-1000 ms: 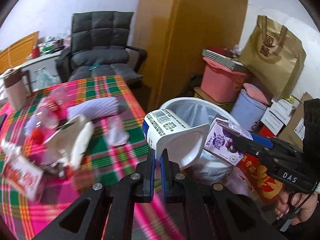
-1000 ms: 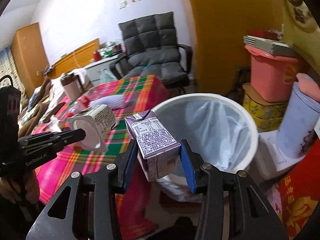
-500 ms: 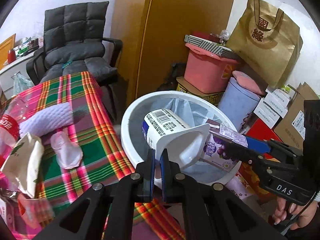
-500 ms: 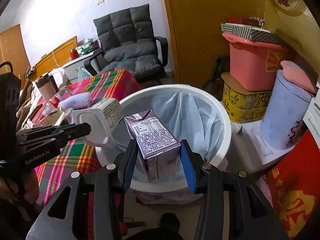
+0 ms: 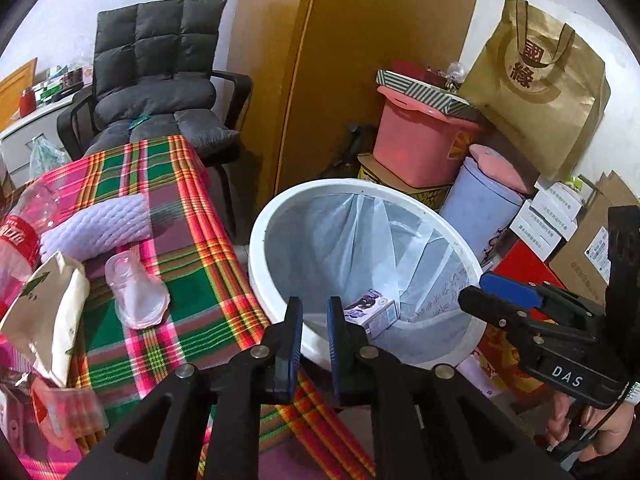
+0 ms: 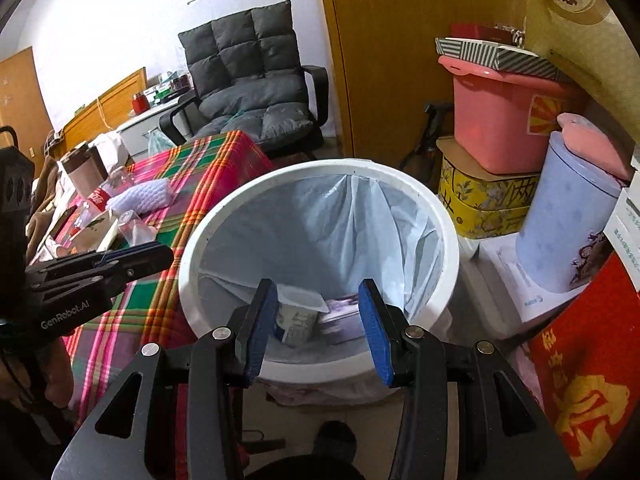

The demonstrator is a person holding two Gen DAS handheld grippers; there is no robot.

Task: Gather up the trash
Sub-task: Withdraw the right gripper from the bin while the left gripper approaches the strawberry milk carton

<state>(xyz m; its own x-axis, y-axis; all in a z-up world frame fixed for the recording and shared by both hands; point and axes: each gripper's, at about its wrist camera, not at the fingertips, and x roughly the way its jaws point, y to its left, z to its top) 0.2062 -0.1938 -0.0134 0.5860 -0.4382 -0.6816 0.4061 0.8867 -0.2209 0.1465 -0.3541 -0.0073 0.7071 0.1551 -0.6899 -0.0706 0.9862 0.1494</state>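
1. White round plastic bin (image 6: 440,216), lined with a thin pale-blue bag, beside the edge of the plaid-clothed table (image 5: 208,264).
2. Purple juice carton (image 5: 371,313) lying flat on the liner at the bin's bottom, long axis roughly level, one end toward the bin wall; print too small to read.
3. White yogurt cup (image 6: 298,314) tipped on its side beside the carton inside the bin; blue-and-white label, text illegible.
4. Left gripper (image 5: 311,330) above the bin's near rim, jaws opening, a narrow gap, nothing between the blue pads.
5. Right gripper (image 6: 318,330) over the bin mouth, jaws about half apart, empty; "DAS" on its body, "GenRobot.AI" on the left one.
6. On the table beside the bin: white foam net sleeve (image 5: 96,226), clear crumpled plastic cup (image 5: 136,290), red-labelled clear bottle (image 5: 20,236), beige paper pack (image 5: 48,312).
7. Behind the bin: pink tub (image 6: 508,120), kraft bag (image 5: 540,84) printed "國緣".
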